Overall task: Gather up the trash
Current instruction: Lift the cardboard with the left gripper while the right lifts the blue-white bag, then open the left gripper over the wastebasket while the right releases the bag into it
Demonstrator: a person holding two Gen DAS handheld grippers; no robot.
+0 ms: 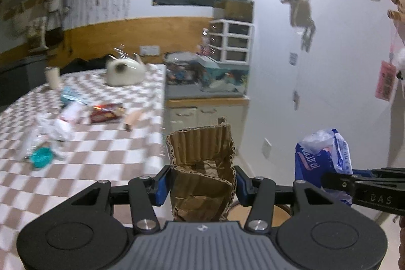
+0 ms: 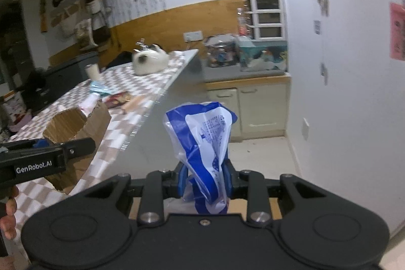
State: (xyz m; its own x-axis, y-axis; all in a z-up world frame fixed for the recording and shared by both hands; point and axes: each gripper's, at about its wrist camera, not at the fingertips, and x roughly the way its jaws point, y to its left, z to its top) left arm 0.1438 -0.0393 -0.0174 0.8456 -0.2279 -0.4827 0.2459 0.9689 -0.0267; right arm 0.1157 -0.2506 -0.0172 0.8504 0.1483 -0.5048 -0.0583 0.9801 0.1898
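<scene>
We carry one piece of trash in each hand, both lifted clear of the checkered table [image 1: 83,151]. Our left gripper [image 1: 201,185] is clamped on a crumpled piece of corrugated cardboard [image 1: 202,156], its blue pads [image 1: 162,184] pressing the sides; the cardboard stands up toward twelve o'clock from the jaws, its long axis roughly in line with the fingers. Our right gripper [image 2: 204,181] is pinched nearly together on the twisted neck of a blue and white plastic bag [image 2: 205,133], which also rises toward twelve o'clock and flares above the grip. In the left wrist view the bag sits at about three o'clock from the cardboard; in the right wrist view the cardboard sits at about nine o'clock from the bag, over the table edge. More litter lies on the table at ten o'clock of the left gripper: white crumpled plastic [image 1: 54,128], a teal lid [image 1: 41,156], a red snack wrapper [image 1: 106,113]. We see no bin clearly; a round wooden-looking rim shows low between the left fingers, but we cannot tell what it is. We judge that the drop-off turns on finding the receptacle, and neither hand is plainly nearer.
</scene>
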